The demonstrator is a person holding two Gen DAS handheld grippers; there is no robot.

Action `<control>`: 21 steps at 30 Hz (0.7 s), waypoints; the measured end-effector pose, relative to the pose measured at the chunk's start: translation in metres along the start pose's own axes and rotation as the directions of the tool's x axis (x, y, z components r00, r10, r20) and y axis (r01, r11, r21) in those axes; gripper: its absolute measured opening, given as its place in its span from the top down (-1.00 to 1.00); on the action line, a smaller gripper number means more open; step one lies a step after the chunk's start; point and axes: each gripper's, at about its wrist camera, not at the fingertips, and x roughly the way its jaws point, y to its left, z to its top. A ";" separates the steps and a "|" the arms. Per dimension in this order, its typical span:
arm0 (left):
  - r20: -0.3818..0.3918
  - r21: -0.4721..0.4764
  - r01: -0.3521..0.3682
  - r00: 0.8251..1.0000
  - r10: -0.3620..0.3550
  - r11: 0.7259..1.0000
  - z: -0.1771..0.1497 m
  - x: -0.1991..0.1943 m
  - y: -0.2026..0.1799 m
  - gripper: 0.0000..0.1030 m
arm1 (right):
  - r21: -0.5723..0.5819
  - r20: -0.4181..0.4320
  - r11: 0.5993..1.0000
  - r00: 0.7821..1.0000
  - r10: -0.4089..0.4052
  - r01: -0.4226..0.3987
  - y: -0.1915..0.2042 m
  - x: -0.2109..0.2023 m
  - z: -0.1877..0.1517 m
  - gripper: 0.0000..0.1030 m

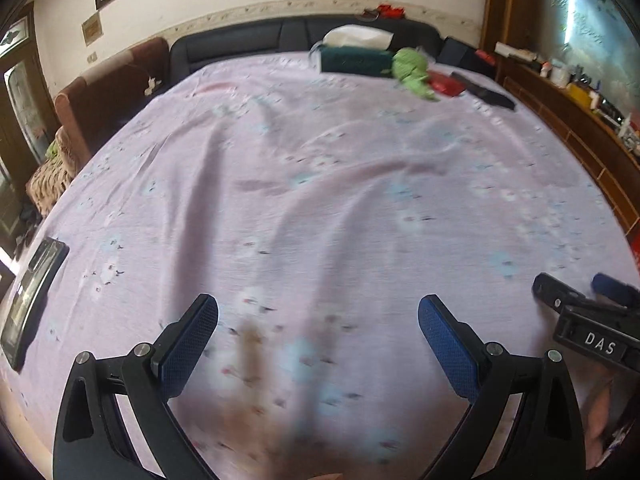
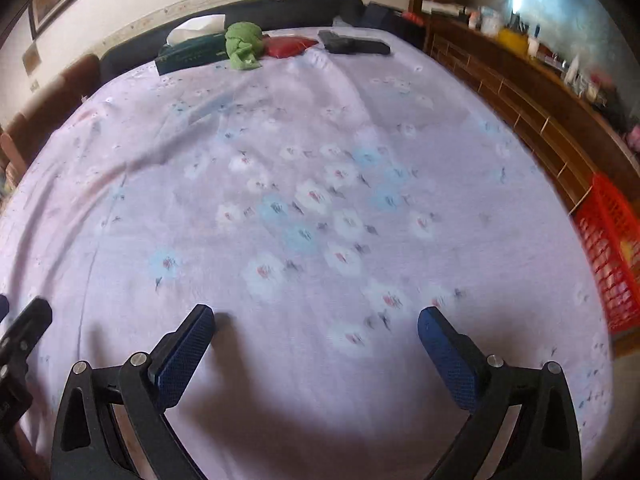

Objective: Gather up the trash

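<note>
Both grippers hang over a bed covered by a lilac flowered sheet point(image 1: 320, 184). My left gripper point(image 1: 318, 314) is open with only sheet between its blue pads. My right gripper point(image 2: 316, 322) is open wide and empty too; its black body point(image 1: 592, 332) shows at the right edge of the left wrist view. Far across the bed lie a crumpled green cloth point(image 1: 412, 70) point(image 2: 242, 46), a red packet point(image 1: 446, 82) point(image 2: 290, 46), a dark green tissue box point(image 1: 354, 58) point(image 2: 192, 54) and a flat black object point(image 1: 486, 92) point(image 2: 354, 46). A red mesh basket point(image 2: 608, 252) stands at the bed's right side.
A phone in a dark case point(image 1: 32, 300) lies on the sheet at the left. A wooden cabinet point(image 2: 520, 92) with bottles on top runs along the right. A dark headboard point(image 1: 248, 40) and a brown chair point(image 1: 104, 96) stand behind the bed.
</note>
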 end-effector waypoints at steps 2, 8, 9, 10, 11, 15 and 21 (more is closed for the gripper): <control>-0.034 -0.021 0.049 0.998 -0.050 0.999 0.004 0.007 0.008 -0.94 | -0.014 -0.025 1.000 1.000 -0.004 0.004 0.012 0.008 0.003 -0.99; -0.098 -0.013 0.088 0.991 -0.089 0.996 0.007 0.021 0.008 -0.93 | 0.015 -0.004 1.000 1.000 -0.008 0.009 0.012 0.007 -0.003 -1.00; -0.096 -0.002 0.083 0.992 -0.083 0.997 0.008 0.022 0.006 -0.93 | 0.014 -0.004 1.000 1.000 -0.010 0.010 0.012 0.008 -0.002 -1.00; -0.099 0.006 0.080 0.992 -0.079 0.997 0.007 0.023 0.005 -0.93 | 0.014 -0.004 1.000 1.000 -0.009 0.009 0.011 0.008 -0.003 -1.00; -0.098 0.013 0.075 0.993 -0.073 0.997 0.007 0.024 0.004 -0.94 | 0.013 -0.004 1.000 1.000 -0.010 0.010 0.012 0.009 -0.003 -1.00; -0.102 0.051 0.051 0.994 -0.045 0.997 0.009 0.029 -0.002 -1.00 | 0.013 -0.005 1.000 1.000 -0.010 0.010 0.013 0.009 0.001 -1.00; -0.097 0.044 0.050 0.994 -0.046 0.998 0.011 0.031 -0.001 -1.00 | 0.013 -0.005 1.000 1.000 -0.010 0.010 0.012 0.010 0.000 -1.00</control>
